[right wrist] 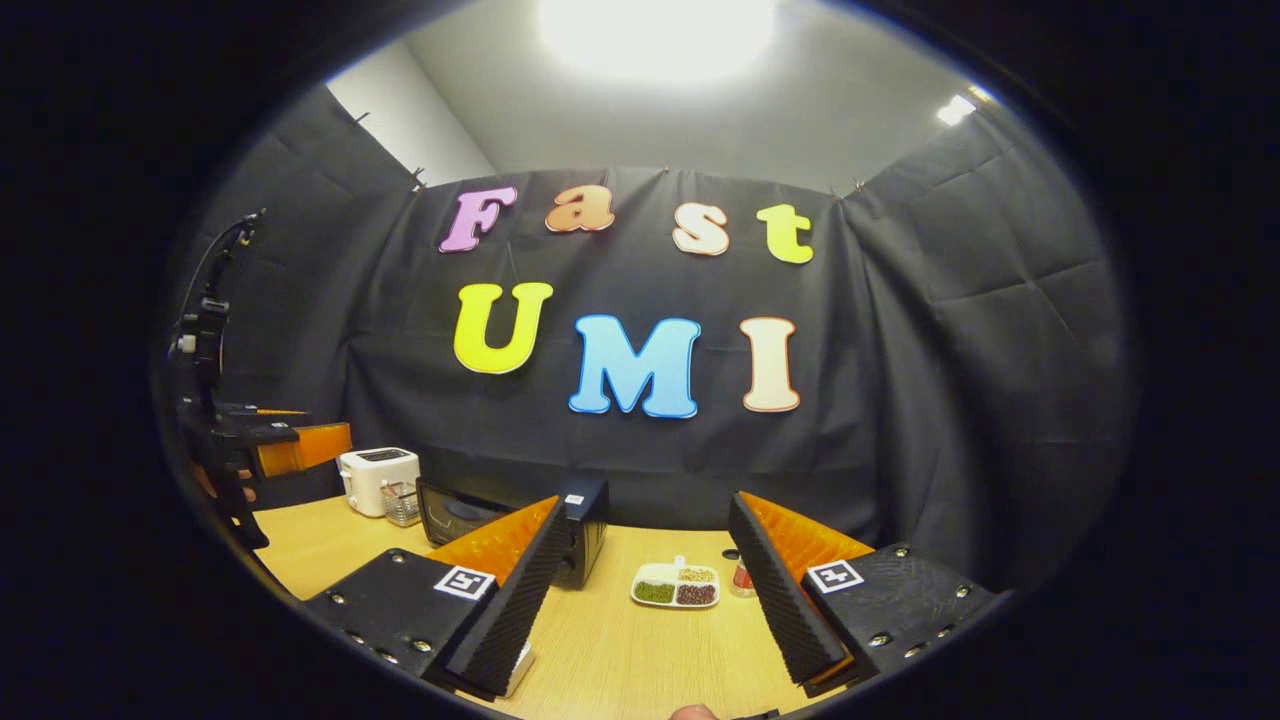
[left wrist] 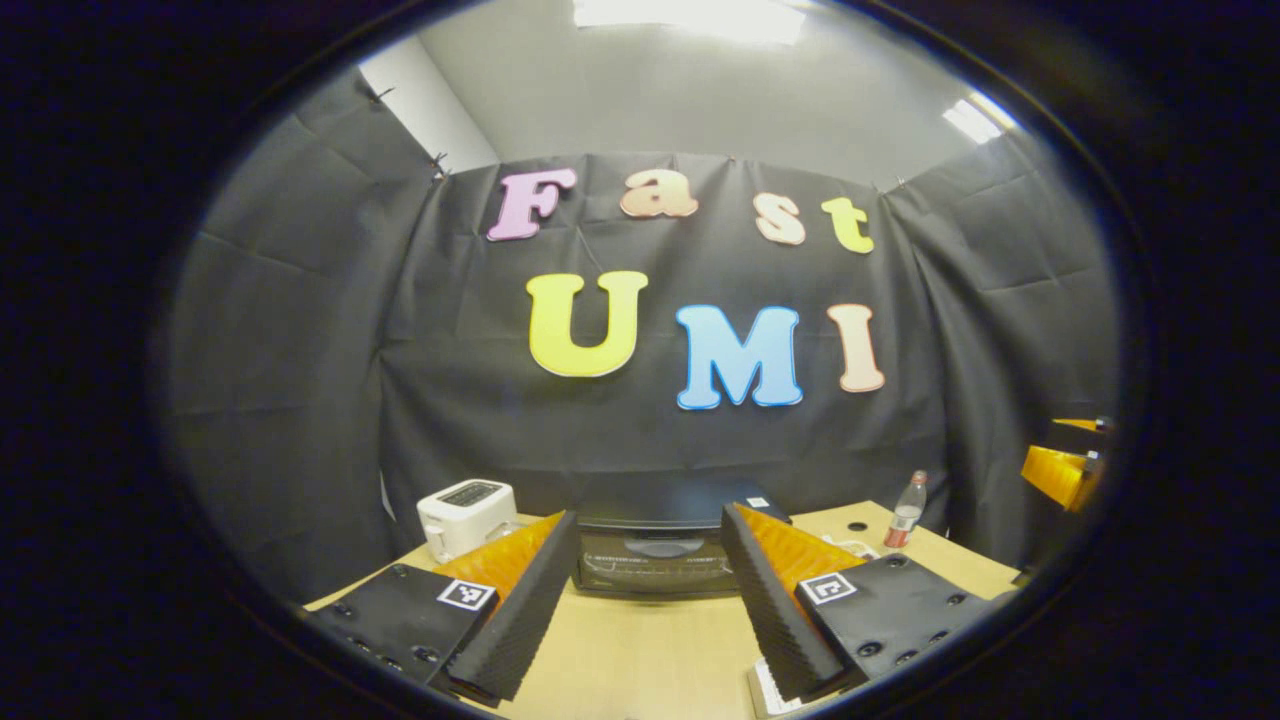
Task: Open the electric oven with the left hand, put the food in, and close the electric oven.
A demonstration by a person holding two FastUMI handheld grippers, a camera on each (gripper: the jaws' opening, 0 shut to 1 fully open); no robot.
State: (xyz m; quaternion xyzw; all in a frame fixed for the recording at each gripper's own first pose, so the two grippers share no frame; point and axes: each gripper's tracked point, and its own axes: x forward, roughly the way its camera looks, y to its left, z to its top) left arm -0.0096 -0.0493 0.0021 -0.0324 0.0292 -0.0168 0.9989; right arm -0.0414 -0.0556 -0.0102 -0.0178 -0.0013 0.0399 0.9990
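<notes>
The black electric oven (left wrist: pixel 650 562) stands on the wooden table (left wrist: pixel 640 650) straight ahead of my left gripper (left wrist: pixel 650 515), its glass door closed. That gripper is open, holds nothing and hangs short of the oven. In the right gripper view the oven (right wrist: pixel 470 515) is at left, partly hidden behind one of my fingers. A white divided plate of food (right wrist: pixel 677 587) lies on the table ahead of my right gripper (right wrist: pixel 646 500), which is open, holds nothing and hangs above the table.
A white toaster (left wrist: pixel 465 515) stands left of the oven, with a small clear holder (right wrist: pixel 402 503) beside it. A bottle (left wrist: pixel 905 510) stands at the back right. A red can (right wrist: pixel 742 575) sits by the plate. The other gripper (right wrist: pixel 270 445) hangs at the far left.
</notes>
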